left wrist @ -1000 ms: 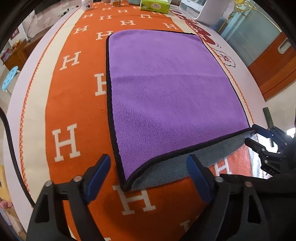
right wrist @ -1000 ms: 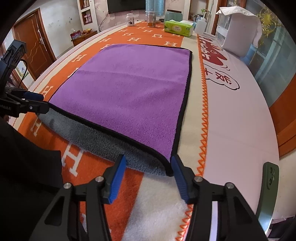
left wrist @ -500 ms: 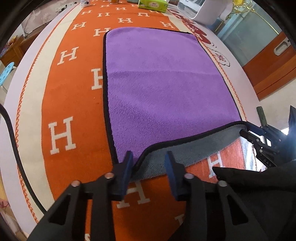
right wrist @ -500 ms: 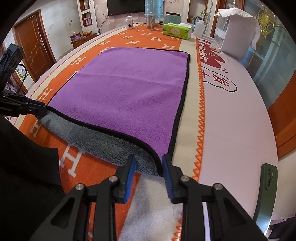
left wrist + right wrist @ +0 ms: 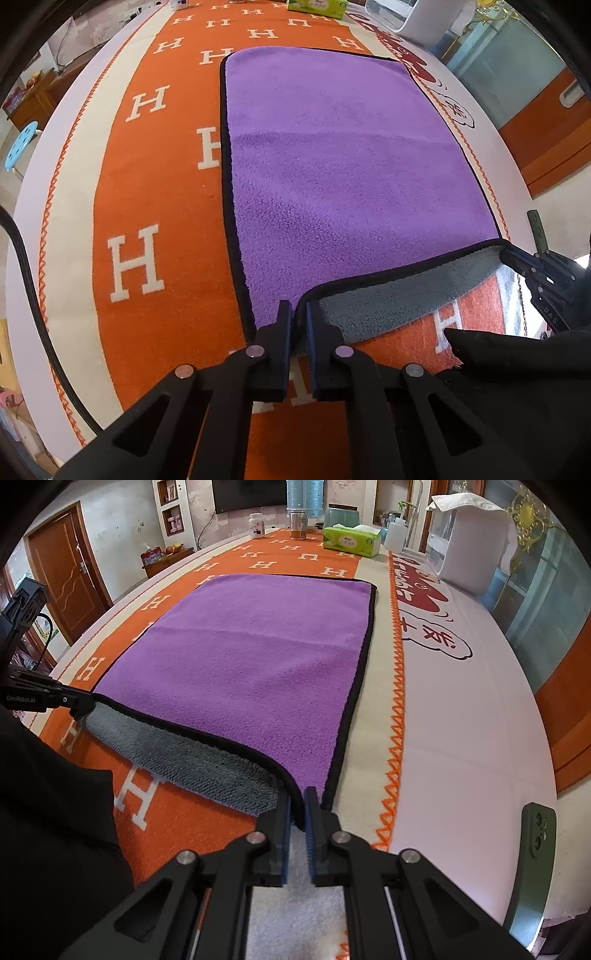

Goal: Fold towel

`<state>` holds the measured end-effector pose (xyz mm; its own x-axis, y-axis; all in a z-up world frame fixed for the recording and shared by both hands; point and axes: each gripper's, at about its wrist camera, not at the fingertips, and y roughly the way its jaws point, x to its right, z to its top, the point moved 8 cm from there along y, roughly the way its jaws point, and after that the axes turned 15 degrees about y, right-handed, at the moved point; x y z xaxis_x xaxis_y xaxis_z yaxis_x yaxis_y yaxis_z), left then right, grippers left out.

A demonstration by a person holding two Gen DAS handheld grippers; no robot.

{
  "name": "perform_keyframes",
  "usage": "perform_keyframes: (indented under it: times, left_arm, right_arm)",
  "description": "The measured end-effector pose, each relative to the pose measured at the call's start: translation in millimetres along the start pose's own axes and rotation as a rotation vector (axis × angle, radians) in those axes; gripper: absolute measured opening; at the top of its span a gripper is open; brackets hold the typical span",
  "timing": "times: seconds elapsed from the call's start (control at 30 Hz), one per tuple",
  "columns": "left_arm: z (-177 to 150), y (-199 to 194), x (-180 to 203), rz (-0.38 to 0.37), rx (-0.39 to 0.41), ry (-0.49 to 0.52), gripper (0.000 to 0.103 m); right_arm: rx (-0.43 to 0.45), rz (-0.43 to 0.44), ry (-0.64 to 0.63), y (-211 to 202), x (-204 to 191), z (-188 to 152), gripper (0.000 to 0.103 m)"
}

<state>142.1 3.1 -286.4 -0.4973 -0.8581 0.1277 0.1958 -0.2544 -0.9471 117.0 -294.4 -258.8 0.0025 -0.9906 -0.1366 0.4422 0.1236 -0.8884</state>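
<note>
A purple towel (image 5: 343,166) with black trim and a grey underside lies spread on the orange H-patterned cloth; it also shows in the right wrist view (image 5: 251,664). My left gripper (image 5: 298,314) is shut on the towel's near left corner. My right gripper (image 5: 297,805) is shut on the near right corner. The near edge is lifted a little, so the grey underside (image 5: 184,753) shows between the two corners. In the left wrist view the right gripper (image 5: 517,260) appears at the right; in the right wrist view the left gripper (image 5: 79,705) appears at the left.
A green phone (image 5: 532,864) lies by the table's near right edge. At the far end stand a green tissue pack (image 5: 351,541), a can (image 5: 297,525), a white bottle (image 5: 256,525) and a white appliance (image 5: 469,542). A black cable (image 5: 33,295) runs along the left.
Both grippers moved forward onto the near corners and went from wide open to shut on them. The near edge of the towel has lifted slightly.
</note>
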Motion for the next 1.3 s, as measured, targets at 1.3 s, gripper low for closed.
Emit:
perform_keyframes:
  times: [1.3]
  left_arm:
    - [93, -100, -7, 0.162, 0.237, 0.125, 0.004]
  right_arm:
    - [0.224, 0.011, -0.025, -44, 0, 120, 0.004]
